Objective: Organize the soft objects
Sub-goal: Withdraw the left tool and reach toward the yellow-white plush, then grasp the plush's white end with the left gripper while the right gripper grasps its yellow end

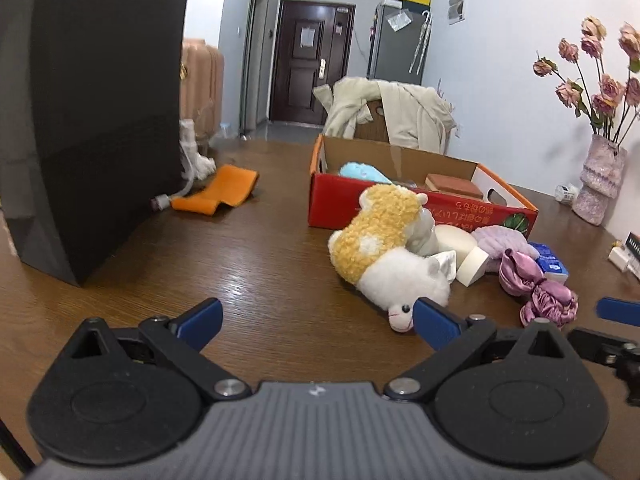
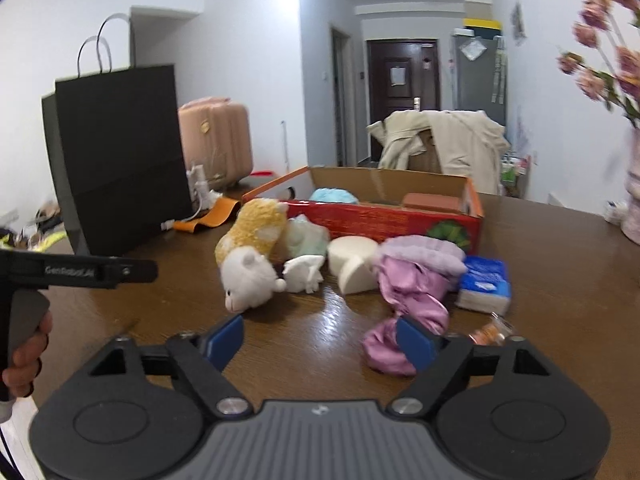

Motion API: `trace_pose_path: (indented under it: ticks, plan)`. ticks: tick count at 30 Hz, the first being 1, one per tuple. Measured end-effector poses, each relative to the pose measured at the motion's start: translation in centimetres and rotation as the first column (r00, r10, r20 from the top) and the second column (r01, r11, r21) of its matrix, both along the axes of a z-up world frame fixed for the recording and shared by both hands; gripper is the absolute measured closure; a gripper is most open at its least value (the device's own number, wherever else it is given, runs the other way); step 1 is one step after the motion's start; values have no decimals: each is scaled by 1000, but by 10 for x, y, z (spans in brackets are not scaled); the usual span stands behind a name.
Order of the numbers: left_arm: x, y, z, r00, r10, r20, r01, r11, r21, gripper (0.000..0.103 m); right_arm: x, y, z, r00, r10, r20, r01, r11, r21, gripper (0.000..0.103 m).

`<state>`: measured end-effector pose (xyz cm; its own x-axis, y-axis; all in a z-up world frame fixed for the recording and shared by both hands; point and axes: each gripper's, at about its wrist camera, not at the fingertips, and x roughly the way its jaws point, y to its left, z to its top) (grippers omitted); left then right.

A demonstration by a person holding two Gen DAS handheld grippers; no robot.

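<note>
Both the left gripper (image 1: 316, 322) and right gripper (image 2: 320, 340) gape wide, empty; judged best, left fingers straddle the plush (image 1: 394, 268) just ahead-right, squeezing its body, then lift toward the box (image 1: 400, 204).

Both wrist views look low across the table (image 1: 248, 256), sharing the red box (image 2: 384, 220); the right seems slightly blurred.

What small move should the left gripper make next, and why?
Probably ease the open left gripper forward and right onto the alpaca plush: it lies on the table outside the red box, its head just beyond the right fingertip.
</note>
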<state>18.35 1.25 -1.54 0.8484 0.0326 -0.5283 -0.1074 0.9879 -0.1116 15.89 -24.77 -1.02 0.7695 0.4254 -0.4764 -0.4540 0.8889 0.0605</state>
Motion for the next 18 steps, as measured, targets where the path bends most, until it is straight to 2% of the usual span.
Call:
trace_pose_path:
  ticks: [4, 8, 9, 11, 16, 18]
  plan:
    - [25, 0, -6, 1000, -13, -19, 12, 998, -63, 0, 29, 18, 7, 1000, 21, 8, -21, 1000, 0, 31]
    - [49, -3, -12, 999, -37, -37, 30, 986, -161, 0, 67, 37, 16, 999, 51, 8, -51, 998, 30, 34]
    - [55, -4, -13, 998, -41, -38, 33, 983, -183, 4, 77, 43, 18, 998, 62, 11, -63, 997, 36, 34]
    - [68, -3, -19, 998, -11, -58, -1, 978, -208, 4, 97, 54, 22, 996, 90, 17, -91, 994, 60, 39]
    - [93, 5, -32, 993, -69, -96, 32, 938, -346, 5, 147, 85, 24, 989, 145, -8, -144, 987, 75, 40]
    - [99, 6, -35, 992, -80, -100, 38, 927, -373, 14, 162, 97, 21, 986, 166, -35, -163, 983, 80, 42]
